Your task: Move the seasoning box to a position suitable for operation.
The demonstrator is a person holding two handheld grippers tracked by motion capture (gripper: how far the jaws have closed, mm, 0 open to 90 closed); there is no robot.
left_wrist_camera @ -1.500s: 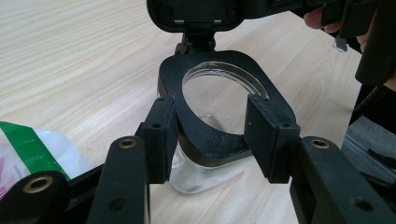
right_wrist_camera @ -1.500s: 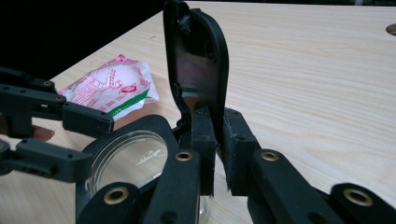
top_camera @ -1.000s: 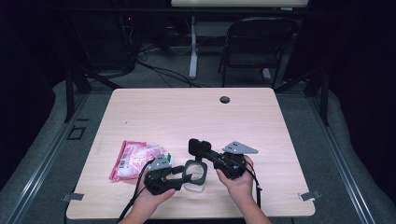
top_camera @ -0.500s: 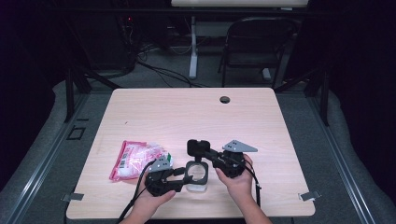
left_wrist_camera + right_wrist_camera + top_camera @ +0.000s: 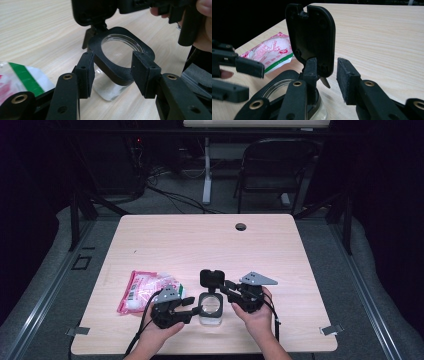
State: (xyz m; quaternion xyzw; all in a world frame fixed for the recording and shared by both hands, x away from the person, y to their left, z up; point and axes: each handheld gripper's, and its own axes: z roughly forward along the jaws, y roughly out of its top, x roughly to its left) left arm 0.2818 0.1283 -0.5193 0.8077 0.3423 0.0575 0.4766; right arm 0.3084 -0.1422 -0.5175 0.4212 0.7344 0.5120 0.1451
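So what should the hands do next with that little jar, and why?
Probably draw the right gripper back from the lid. The black flip lid already stands upright, the clear jar is open, and the right jaws have just been opening, one pad off the lid. The left gripper brackets the jar's black collar, steadying it. The pink packet lies beside it, perhaps next.

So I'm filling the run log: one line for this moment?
left gripper: jaws clamp jar collar | right gripper: jaws just opening, beside raised lid | packet: left
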